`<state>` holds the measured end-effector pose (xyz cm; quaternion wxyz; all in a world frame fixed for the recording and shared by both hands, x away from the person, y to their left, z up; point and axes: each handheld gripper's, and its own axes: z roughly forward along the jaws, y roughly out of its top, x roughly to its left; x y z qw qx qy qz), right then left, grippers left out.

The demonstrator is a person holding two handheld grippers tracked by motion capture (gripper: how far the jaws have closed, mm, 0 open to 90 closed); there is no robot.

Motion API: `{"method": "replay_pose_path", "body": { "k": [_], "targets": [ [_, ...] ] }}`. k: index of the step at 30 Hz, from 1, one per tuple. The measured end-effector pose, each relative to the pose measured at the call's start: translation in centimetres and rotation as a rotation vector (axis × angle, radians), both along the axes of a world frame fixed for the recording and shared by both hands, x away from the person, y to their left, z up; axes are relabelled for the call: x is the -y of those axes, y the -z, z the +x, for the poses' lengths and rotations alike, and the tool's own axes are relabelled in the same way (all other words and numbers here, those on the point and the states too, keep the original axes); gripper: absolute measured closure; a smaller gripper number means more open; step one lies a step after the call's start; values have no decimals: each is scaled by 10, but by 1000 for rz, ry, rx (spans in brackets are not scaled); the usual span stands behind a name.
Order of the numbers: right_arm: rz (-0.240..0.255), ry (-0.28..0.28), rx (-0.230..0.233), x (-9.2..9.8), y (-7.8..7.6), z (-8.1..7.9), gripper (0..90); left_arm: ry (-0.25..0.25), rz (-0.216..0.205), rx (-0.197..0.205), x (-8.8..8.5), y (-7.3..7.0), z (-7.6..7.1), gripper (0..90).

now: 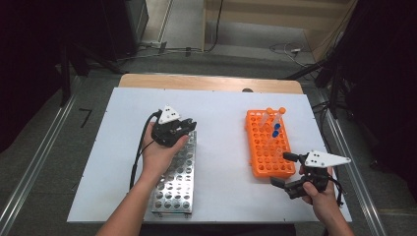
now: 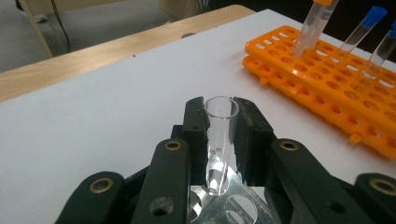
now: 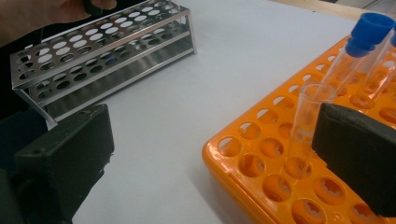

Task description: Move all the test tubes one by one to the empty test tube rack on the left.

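The left claw [image 2: 219,135] is pinching a clear glass tube [image 2: 218,140], open at the top and uncapped, with its lower end over the holes at the far end of the metal rack [image 1: 178,172]. Faint printed marks sit on the tube wall; they are too small to read. In the right gripper view the visible holes of the metal rack hold nothing.

The orange rack [image 3: 299,168] lies on the white counter [image 1: 221,118], well apart from the metal rack. It holds capped tubes at its far end, orange caps [image 1: 275,111] behind blue caps [image 1: 276,129], and one uncapped clear tube [image 3: 306,126] nearer the front.

The right claw [image 3: 219,154] is spread wide, its jaws either side of that tube, touching neither side
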<state>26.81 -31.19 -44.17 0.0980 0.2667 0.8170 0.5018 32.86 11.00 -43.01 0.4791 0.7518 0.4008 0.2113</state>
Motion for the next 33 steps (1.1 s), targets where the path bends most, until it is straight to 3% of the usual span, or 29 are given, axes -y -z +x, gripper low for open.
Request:
{"method": "replay_pose_path", "body": {
  "k": [10,13,14,17,18,20,24,27,33],
  "targets": [
    [21,41,4,7,-1,4,0,4,24,-52,0,6,2,756],
    [21,49,2,8,0,5,0,10,8,-64,-1,6,1,740],
    [20,55,-1,8,0,5,0,11,-18,-67,-2,4,1,718],
    [17,66,-2,8,0,7,0,6,-38,-57,-4,2,-1,604],
    [19,70,-1,8,0,8,0,6,-79,-45,-7,0,-4,559],
    [17,83,-4,9,0,9,0,12,-119,-37,-10,-3,-9,469],
    [23,106,-8,12,1,12,0,18,-150,-18,-14,-6,-18,302],
    [19,124,-10,13,2,15,0,38,-184,7,-20,-10,-33,221],
    [12,140,-20,13,4,20,0,63,-213,43,-25,-15,-57,92]
  ]
}}
